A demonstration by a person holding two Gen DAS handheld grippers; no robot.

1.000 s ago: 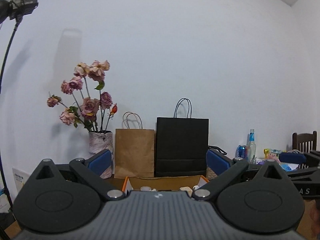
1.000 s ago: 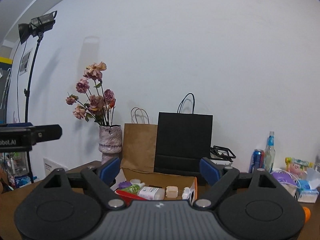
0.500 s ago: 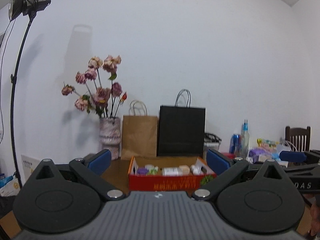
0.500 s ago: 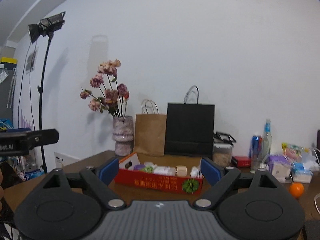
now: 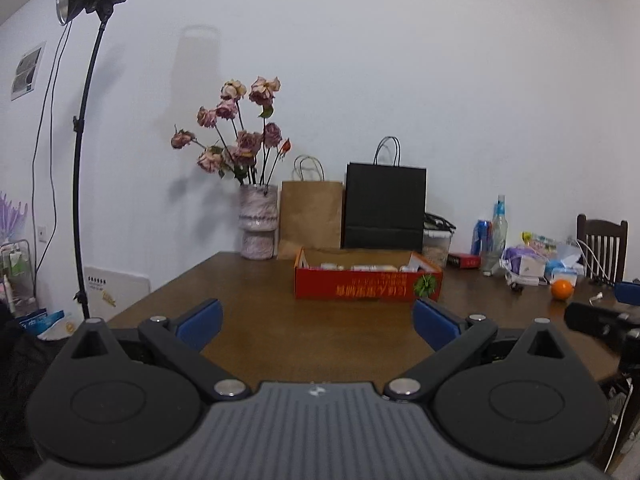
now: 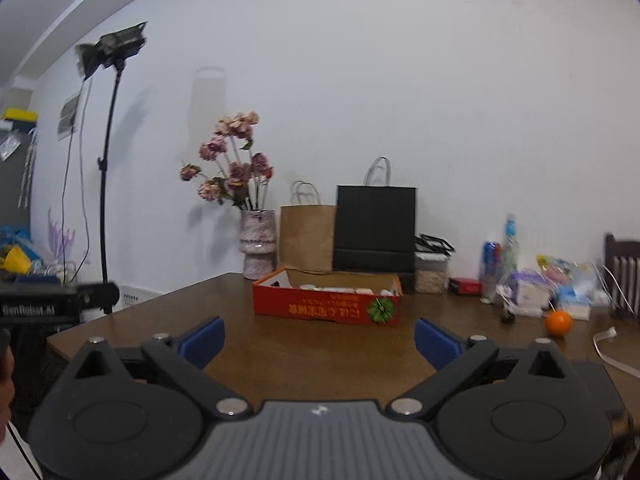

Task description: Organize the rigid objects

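Note:
A red cardboard box (image 5: 368,286) holding several small bottles and jars sits on the brown wooden table (image 5: 260,320), toward the back. It also shows in the right wrist view (image 6: 326,306). My left gripper (image 5: 318,326) is open and empty, held over the table's near edge, well short of the box. My right gripper (image 6: 318,340) is also open and empty, at a similar distance from the box. An orange (image 6: 559,322) lies on the table to the right.
Behind the box stand a vase of dried roses (image 5: 258,226), a brown paper bag (image 5: 311,216) and a black paper bag (image 5: 384,206). Bottles, a can and clutter (image 5: 524,264) crowd the right side. A light stand (image 5: 82,152) rises at the left. A chair (image 5: 600,248) is at far right.
Both grippers have pulled back away from the box; it now looks smaller and farther, and much more bare tabletop shows in front of it. Both stay open.

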